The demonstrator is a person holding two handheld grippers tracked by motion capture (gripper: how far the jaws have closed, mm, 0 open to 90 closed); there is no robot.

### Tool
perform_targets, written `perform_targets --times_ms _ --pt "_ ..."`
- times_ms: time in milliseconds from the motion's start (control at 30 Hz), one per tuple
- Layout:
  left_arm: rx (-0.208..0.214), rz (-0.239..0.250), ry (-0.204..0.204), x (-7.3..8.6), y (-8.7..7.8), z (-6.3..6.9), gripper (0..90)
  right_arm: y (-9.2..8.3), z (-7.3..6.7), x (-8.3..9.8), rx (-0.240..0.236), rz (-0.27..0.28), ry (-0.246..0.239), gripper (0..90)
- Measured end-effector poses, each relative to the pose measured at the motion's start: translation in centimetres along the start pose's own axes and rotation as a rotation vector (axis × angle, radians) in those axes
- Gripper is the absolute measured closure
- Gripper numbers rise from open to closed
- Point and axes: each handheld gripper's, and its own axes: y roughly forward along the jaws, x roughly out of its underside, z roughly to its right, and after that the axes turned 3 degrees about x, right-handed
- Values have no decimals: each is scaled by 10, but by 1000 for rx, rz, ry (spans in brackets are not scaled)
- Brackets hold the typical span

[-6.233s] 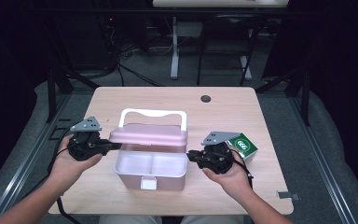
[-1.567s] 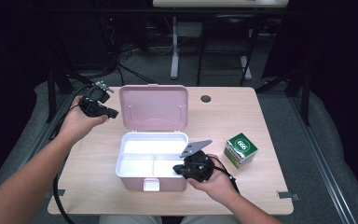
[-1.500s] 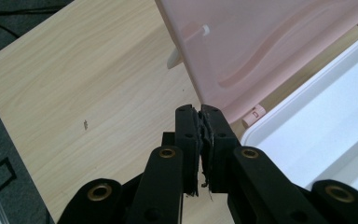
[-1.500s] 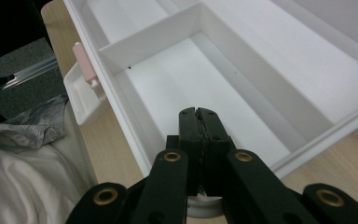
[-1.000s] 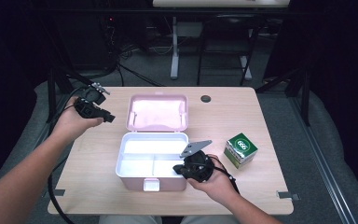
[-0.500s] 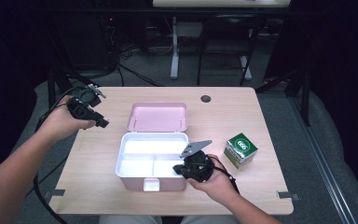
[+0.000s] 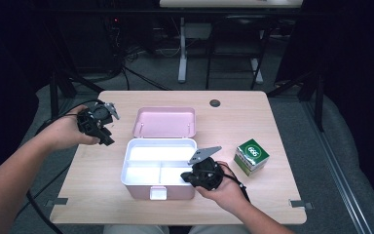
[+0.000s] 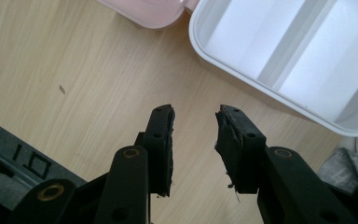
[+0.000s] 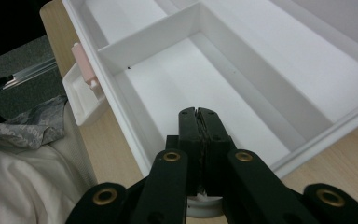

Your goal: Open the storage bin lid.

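Dark floor, cables and metal stands surround a light wooden table, seen from above with a person's forearms entering from the bottom edge. At the near right corner of the box, the right gripper is held in the person's right hand, its jaws pressed fully together with nothing between them; in the right gripper view the closed tips sit just over the box's front compartment, close to its rim. That box, a white lunch box with a pink outer shell, stands open near the middle of the table and is split by dividers into one long rear compartment and two front ones, all bare. A small pink latch projects from its front wall. The pink lid is folded back flat on the table behind the box, joined at the rear edge. Well to the left, near the table's left edge, the left gripper is held in the person's left hand; its jaws have just been closing a little and stand partly apart, holding nothing, with bare wood seen between them in the left gripper view. To the right of the box, apart from it, a small green and white carton stands on the table. Near the far edge a dark round cable port is set into the tabletop.
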Motion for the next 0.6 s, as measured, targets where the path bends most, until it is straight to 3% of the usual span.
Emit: perform_targets --times_ms 233,600 --pt "-2 -34 107 -8 0 8 657 0 0 0 -1 1 0 893" --pt "2 -75 226 -29 4 29 672 0 0 0 -2 1 2 893"
